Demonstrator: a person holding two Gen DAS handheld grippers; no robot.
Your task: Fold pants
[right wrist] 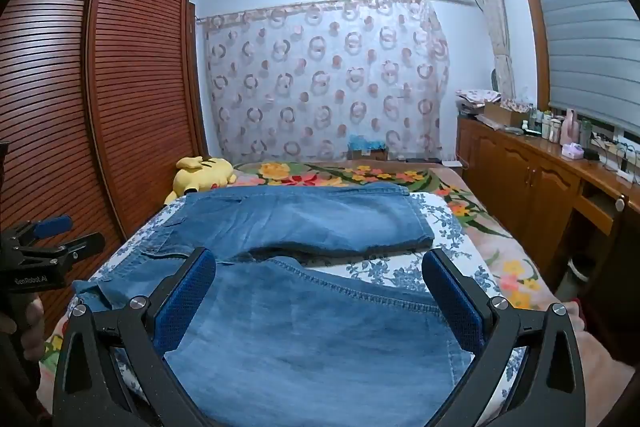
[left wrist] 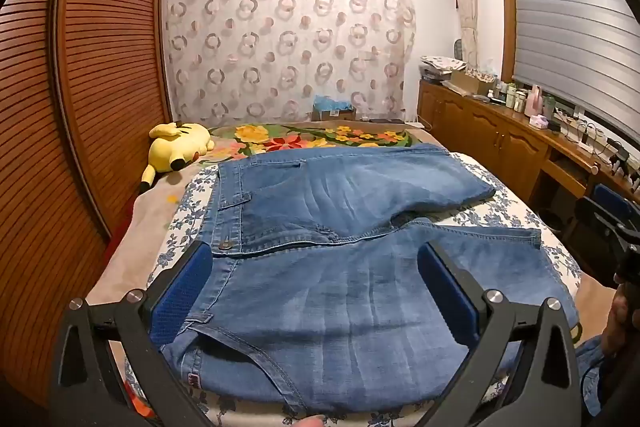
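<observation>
From the left wrist cam, the left gripper (left wrist: 316, 267) was spread wide with nothing pinched, its blue pads (left wrist: 182, 293) hanging over the near part of the jeans (left wrist: 340, 211) without pressing on the denim. The pants were laid flat on the bed (left wrist: 516, 211), on a white sheet with blue flowers, waistband and button toward the left and the two legs running off to the right, split apart in a V with a strip of sheet showing between them. A yellow plush toy (left wrist: 178, 149) sat further up the bed near the slatted wardrobe (left wrist: 92, 107), well clear of the jeans. At the far right edge you could just catch the other tool and a bit of a hand. Over on the right wrist cam, the right gripper (right wrist: 320, 275) was also fully spread and empty, hovering above the near leg close to its hem end. The far leg lay across the bed beyond it, and the left gripper (right wrist: 52, 239) poked in at the left edge, beside the waistband end of the pants.
</observation>
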